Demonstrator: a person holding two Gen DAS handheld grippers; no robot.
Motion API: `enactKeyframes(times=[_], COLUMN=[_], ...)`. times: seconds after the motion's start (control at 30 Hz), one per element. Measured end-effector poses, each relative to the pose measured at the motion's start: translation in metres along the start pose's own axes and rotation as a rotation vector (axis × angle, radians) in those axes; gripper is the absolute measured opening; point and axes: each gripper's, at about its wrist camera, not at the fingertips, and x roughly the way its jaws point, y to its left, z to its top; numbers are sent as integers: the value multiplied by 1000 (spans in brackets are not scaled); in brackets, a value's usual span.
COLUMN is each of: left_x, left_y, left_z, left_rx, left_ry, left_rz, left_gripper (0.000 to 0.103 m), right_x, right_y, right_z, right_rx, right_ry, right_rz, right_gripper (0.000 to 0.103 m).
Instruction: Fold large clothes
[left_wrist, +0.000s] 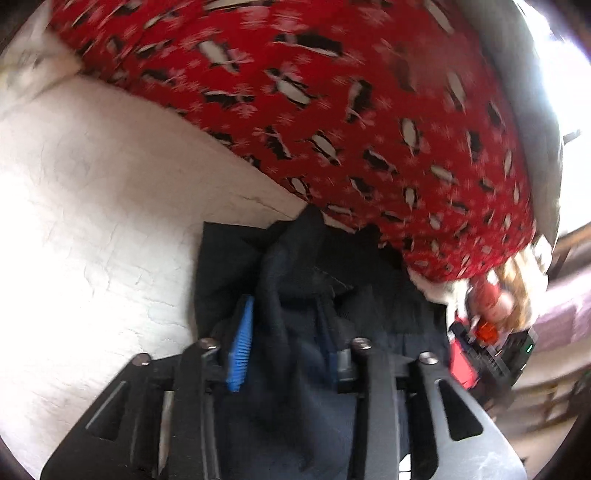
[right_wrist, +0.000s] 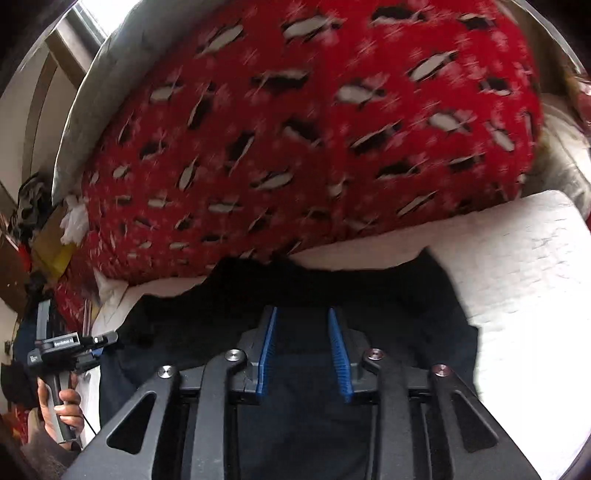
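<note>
The left claw (left_wrist: 291, 347) is clamped on a bunched fold of the dark garment (left_wrist: 295, 266); the right claw (right_wrist: 303, 347) is parted just above it; slack should be taken evenly.

**Bed w/ white cover, two fabrics on top**

Bed (right_wrist: 517, 251): white, crinkled cover, bright w/ glare. Directly on it: dark garment (right_wrist: 303, 291), bunched at near edge, & red blanket (right_wrist: 295, 129) w/ black-and-white penguin print across the far side. Blanket's lower edge meets the garment's top edge. Both views blurred.
</note>
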Motion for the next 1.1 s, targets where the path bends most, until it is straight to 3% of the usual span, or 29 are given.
enactKeyframes(times=[0.07,0.13,0.2,0.27,0.33,0.47,0.53,0.6,0.63,0.67,0.77,0.83,0.9,1.0,1.03,1.1], left_x=[4,4,7,16,17,-1,-1,0,0,1,4,11,23,40,43,48], left_y=[-17,-30,-39,-45,-48,-41,-37,-37,-40,-43,-50,-50,-46,-39,-37,-32], left_z=[2,3,4,5,8,21,25,23,22,21,20,19,19,20,20,21], left_rx=[72,123,143,155,148,105,83,71,80,94,133,131,129,131,127,129], left_ry=[10,4,4,20,27,-50,-26,3,8,11,11,25,50,68,70,77], left_rz=[66,82,112,150,183,137,106,72,56,56,81,98,119,226,248,284], left_gripper=[36,38,45,45,45,45,45,45,45,45,45,45,45,45,45,45], right_x=[4,8,17,34,45,71,85,89,90,90,75,53,44,65,77,79], right_y=[-5,-7,7,31,46,57,65,74,81,85,89,80,67,53,44,35], right_z=[-2,-3,-1,-1,-6,-9,-16,-21,-24,-24,-14,1,12,9,5,-1], right_rx=[29,34,-9,-71,-112,-136,-207,-284,-336,-364,-347,-263,-176,-170,-140,-89], right_ry=[10,36,73,117,133,185,227,210,192,186,124,29,-6,68,141,157], right_rz=[5,10,36,63,32,-12,-73,-137,-170,-177,-122,-73,-41,-124,-127,-79], right_gripper=[32,33,38,41,44,59,59,48,19,7,6,6,6,6,7,8])
